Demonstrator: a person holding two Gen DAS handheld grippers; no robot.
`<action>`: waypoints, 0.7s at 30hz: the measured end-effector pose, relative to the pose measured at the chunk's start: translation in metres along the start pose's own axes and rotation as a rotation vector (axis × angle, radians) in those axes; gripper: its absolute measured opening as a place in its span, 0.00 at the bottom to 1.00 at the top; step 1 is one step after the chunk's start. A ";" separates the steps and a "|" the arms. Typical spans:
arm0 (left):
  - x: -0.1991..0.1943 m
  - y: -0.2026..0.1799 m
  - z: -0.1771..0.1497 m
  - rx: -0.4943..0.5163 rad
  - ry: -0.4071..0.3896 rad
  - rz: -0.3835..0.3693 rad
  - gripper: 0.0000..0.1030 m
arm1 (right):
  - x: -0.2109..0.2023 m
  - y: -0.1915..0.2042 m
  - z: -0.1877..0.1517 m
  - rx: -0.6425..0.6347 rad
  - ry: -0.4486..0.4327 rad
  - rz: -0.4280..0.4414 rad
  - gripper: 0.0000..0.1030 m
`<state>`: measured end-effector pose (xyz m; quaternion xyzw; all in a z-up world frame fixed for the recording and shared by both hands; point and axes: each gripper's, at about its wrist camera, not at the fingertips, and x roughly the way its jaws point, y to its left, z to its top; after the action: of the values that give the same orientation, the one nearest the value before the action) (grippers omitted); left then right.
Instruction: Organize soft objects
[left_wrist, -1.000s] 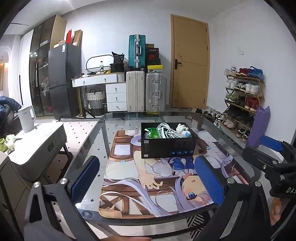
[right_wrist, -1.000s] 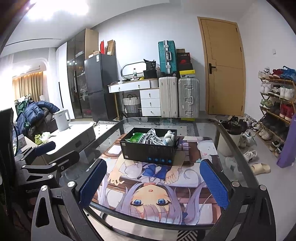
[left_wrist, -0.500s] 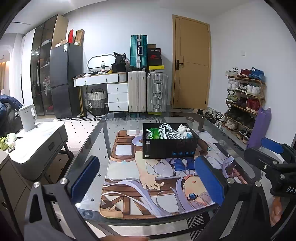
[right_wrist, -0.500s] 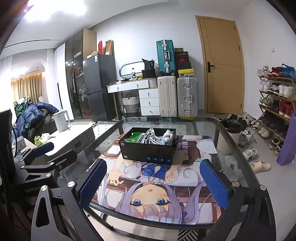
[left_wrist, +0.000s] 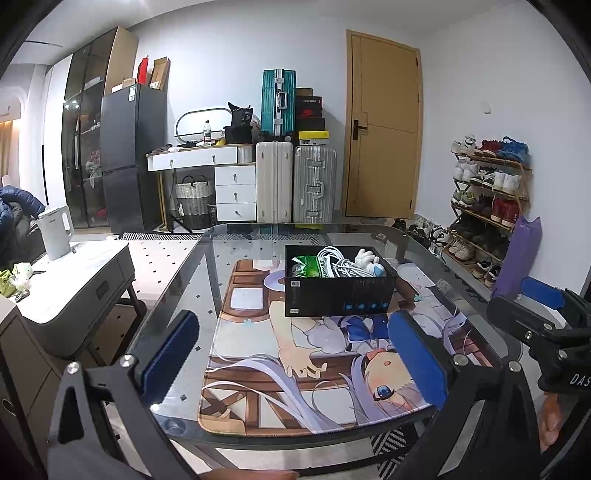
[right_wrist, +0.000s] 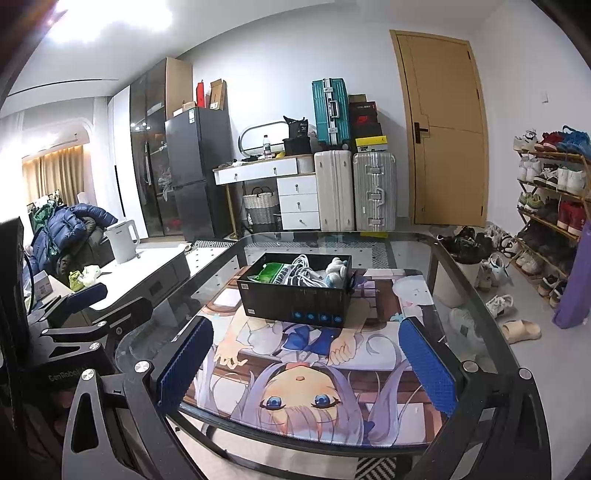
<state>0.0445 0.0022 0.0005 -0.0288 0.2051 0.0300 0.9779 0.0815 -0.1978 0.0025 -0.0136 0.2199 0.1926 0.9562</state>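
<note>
A black box (left_wrist: 338, 297) (right_wrist: 295, 302) stands on the printed mat (left_wrist: 295, 354) on the glass table. In it lie a green packet (left_wrist: 307, 266) (right_wrist: 271, 272), a coil of white cable (left_wrist: 341, 263) (right_wrist: 304, 271) and a white and blue plush toy (left_wrist: 367, 258) (right_wrist: 335, 271). My left gripper (left_wrist: 293, 354) is open and empty, over the table's near edge, well short of the box. My right gripper (right_wrist: 304, 360) is open and empty, likewise short of the box. The right gripper also shows at the right edge of the left wrist view (left_wrist: 535, 314).
The glass table (right_wrist: 454, 280) has a dark rim. A grey side cabinet (left_wrist: 77, 273) with a white kettle (left_wrist: 55, 232) stands left. Suitcases (left_wrist: 295, 181), a drawer desk and a door are behind. A shoe rack (left_wrist: 487, 199) lines the right wall.
Both views have shifted slightly; the box sits a little further right and higher in the left view. Both grippers stay open and empty.
</note>
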 end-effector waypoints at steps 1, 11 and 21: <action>0.000 0.001 0.000 0.001 0.000 -0.001 1.00 | 0.000 0.000 0.000 0.002 0.000 0.001 0.99; 0.000 -0.001 0.001 0.000 0.001 -0.002 1.00 | -0.001 0.002 -0.001 -0.003 0.004 0.005 0.99; 0.001 -0.004 0.001 -0.007 0.002 -0.004 1.00 | -0.002 0.002 -0.001 -0.008 0.005 0.007 0.99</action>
<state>0.0460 -0.0016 0.0010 -0.0324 0.2059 0.0289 0.9776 0.0788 -0.1965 0.0028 -0.0172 0.2218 0.1966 0.9549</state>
